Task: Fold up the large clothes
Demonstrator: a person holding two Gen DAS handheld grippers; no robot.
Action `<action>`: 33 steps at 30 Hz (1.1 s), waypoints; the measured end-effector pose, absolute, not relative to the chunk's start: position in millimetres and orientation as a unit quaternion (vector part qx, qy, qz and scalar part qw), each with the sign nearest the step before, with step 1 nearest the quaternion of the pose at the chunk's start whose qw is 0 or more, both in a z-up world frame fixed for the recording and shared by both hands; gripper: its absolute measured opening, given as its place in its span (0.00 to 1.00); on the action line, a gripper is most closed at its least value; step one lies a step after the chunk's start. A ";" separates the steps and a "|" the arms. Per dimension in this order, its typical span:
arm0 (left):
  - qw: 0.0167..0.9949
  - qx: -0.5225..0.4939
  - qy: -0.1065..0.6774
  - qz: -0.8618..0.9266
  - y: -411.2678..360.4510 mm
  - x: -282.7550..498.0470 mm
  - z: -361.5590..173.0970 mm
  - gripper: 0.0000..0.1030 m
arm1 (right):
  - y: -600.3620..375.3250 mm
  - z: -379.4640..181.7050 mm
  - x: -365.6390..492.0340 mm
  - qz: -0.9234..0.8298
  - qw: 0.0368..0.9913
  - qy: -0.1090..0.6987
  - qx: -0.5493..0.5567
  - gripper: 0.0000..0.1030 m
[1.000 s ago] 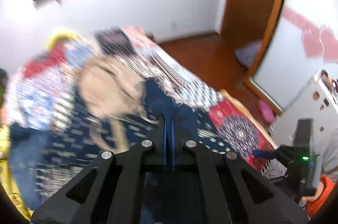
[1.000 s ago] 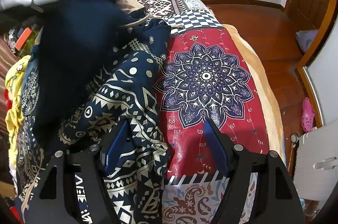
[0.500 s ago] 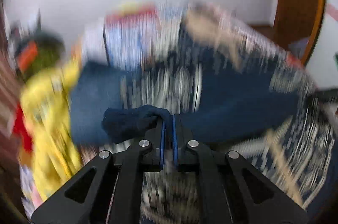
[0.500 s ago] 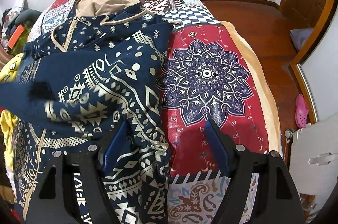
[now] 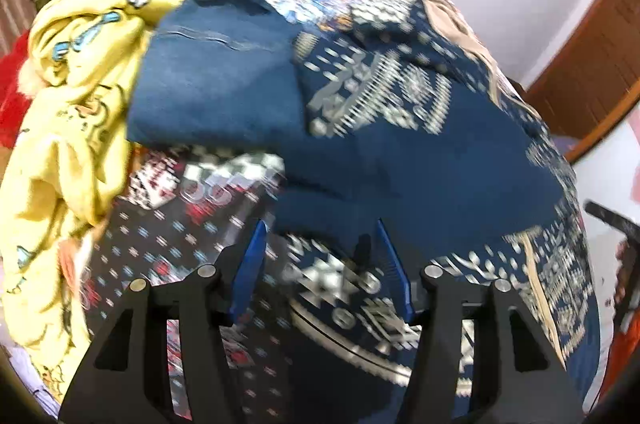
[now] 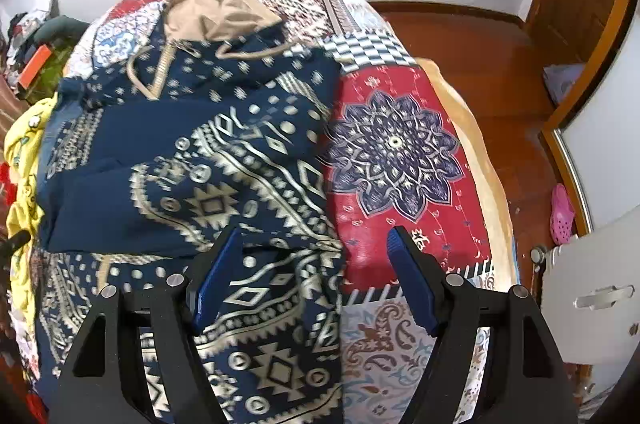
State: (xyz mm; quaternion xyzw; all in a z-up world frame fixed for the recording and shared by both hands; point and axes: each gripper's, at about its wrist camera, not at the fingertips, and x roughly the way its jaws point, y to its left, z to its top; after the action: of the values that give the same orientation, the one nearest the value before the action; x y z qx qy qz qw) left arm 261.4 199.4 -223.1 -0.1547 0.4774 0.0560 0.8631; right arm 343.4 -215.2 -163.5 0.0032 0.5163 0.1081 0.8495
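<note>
- The navy patterned hoodie [image 6: 224, 160] lies spread on the patchwork bedspread [image 6: 400, 152], long axis running from 6 to 12 o'clock, tan hood [image 6: 216, 8] at 12.
- The left gripper [image 5: 320, 264] has just been opening; its jaws now stand apart, nothing pinched, a folded sleeve [image 5: 224, 80] at 11 o'clock.
- The right gripper [image 6: 316, 280] hangs wide open and empty over the hoodie's right edge.
- The left view is blurred; the hem is cut off.

Both wrist views look steeply down, close — sharing the navy hoodie [image 5: 420, 160] [image 6: 224, 160].
</note>
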 end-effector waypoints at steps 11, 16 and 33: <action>0.828 -0.249 0.501 0.044 237.9 326.0 -275.0 0.55 | -193.8 -169.3 338.6 0.130 0.842 0.523 0.007 0.72; 0.856 -0.171 0.486 0.045 211.7 322.1 -253.8 0.05 | -189.4 -178.5 341.3 0.120 0.837 0.534 -0.003 0.72; 0.923 -0.096 0.370 0.054 184.5 287.7 -122.9 0.05 | -163.3 -198.1 426.8 0.079 0.836 0.535 -0.092 0.72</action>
State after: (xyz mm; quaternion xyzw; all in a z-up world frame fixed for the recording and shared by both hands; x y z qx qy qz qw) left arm 287.7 184.5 -122.9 -0.0962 0.3696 0.0540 0.9226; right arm 426.8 -163.3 -198.1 -0.0923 0.5350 0.0793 0.8360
